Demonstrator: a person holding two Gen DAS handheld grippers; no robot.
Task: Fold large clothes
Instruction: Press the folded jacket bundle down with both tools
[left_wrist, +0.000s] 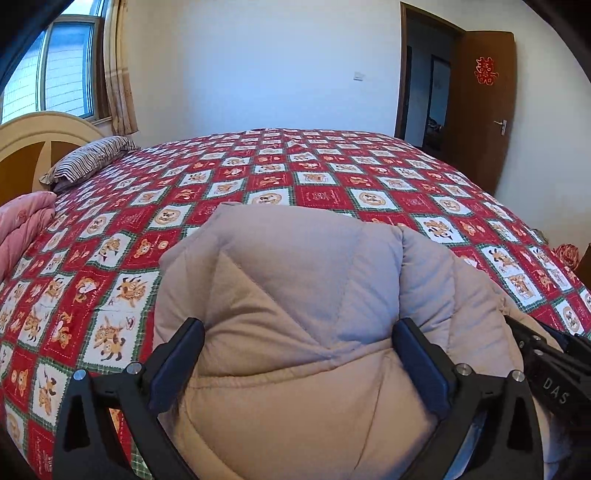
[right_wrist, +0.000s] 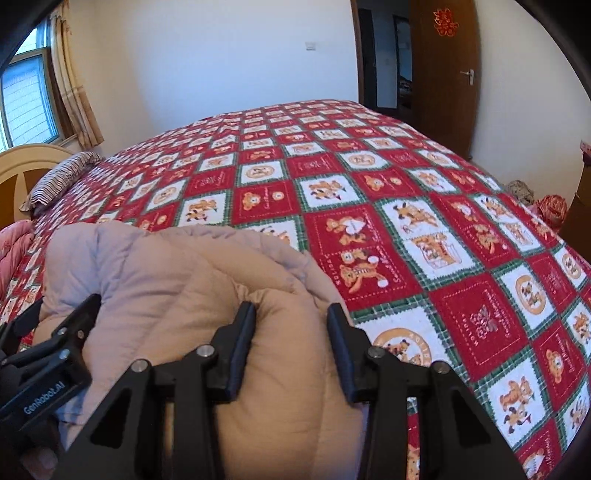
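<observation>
Puffy quilted beige down jacket (left_wrist: 295, 295); red-white checked cartoon-bear bedspread (left_wrist: 332, 184), green plaid borders; striped brown-white pillow (left_wrist: 92, 157); pink folded quilt (left_wrist: 22, 229); black grippers.

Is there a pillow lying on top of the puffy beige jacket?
No, the striped pillow lies by the headboard, far from the puffy beige quilted jacket, which has nothing resting on top.
</observation>
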